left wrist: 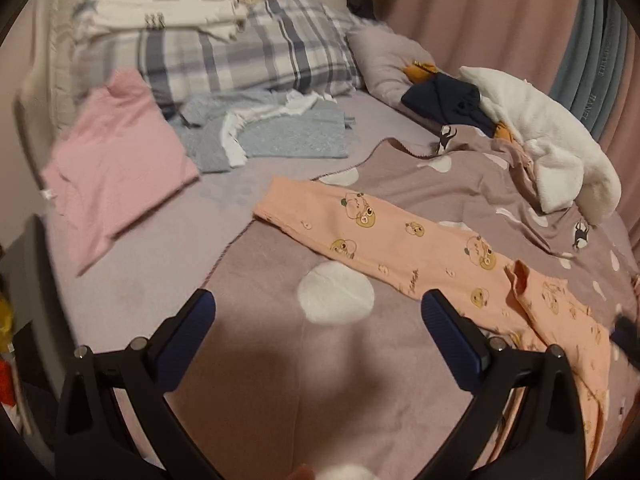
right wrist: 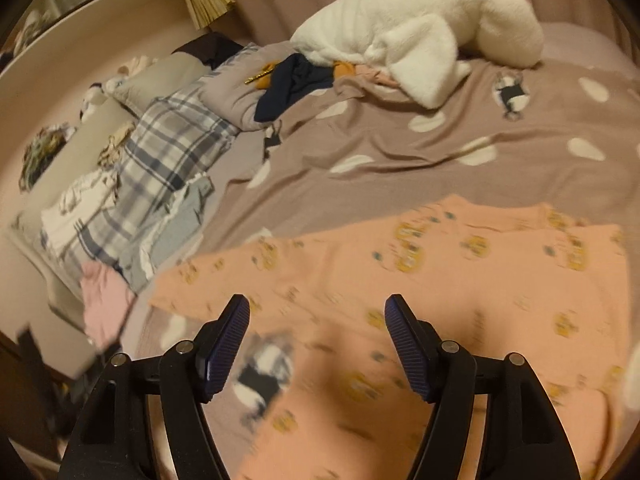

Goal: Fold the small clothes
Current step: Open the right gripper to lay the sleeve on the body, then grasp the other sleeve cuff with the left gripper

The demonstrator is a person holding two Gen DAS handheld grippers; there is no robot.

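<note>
Now, from my left wrist, my left gripper (left wrist: 318, 312) is released over the blanket (left wrist: 280, 380); the peach pyjama (left wrist: 400, 248) lies flat beside it. From my right wrist, my right gripper (right wrist: 317, 318) hangs released above this pyjama (right wrist: 440, 280). It seems light and soft, so I would pinch its edge.

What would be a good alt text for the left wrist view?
The open left tool hovers over a mauve dotted blanket, beside peach printed pants lying flat. Behind are a pink garment, a grey garment and a plaid pillow.
</note>
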